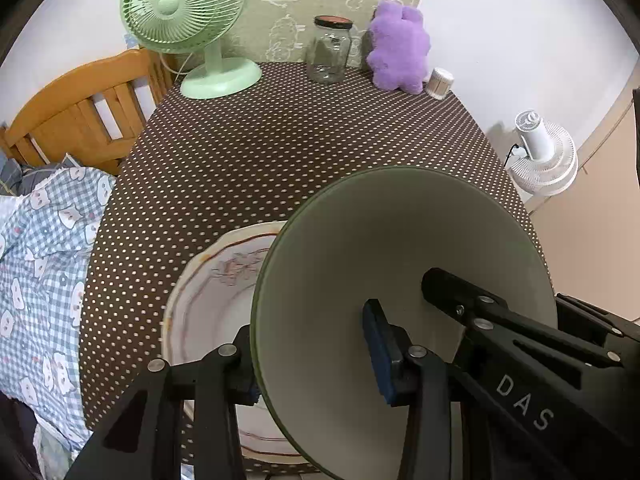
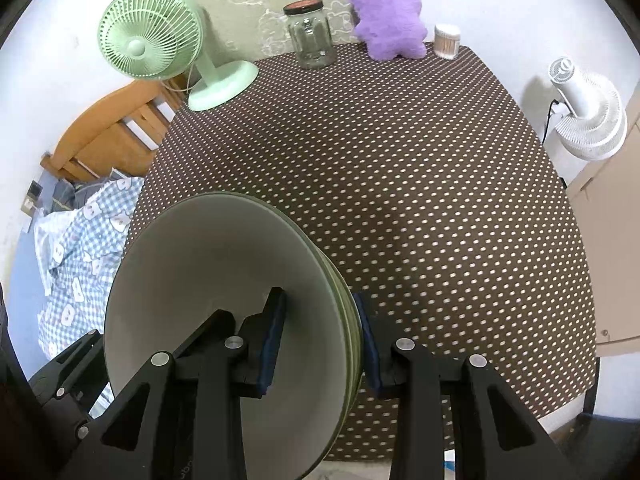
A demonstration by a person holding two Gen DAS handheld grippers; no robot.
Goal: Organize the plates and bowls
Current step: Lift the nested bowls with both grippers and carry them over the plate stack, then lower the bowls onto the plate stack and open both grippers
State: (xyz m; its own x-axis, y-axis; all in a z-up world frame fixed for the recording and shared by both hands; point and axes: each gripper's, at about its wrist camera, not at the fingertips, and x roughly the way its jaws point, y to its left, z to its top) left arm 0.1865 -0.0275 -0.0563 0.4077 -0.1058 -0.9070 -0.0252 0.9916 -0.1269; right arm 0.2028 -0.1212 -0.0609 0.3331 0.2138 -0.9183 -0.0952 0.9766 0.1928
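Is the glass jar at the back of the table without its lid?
No, the glass jar stands closed, a dark lid on top.

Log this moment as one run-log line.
left gripper: shut on green plates | right gripper: shut on green plates | floral plate: on table, beneath

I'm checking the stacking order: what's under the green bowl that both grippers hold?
In the left wrist view, a white floral plate lies on the dotted tablecloth below the green bowl. The bowl covers the plate's right part, so nothing more can be told.
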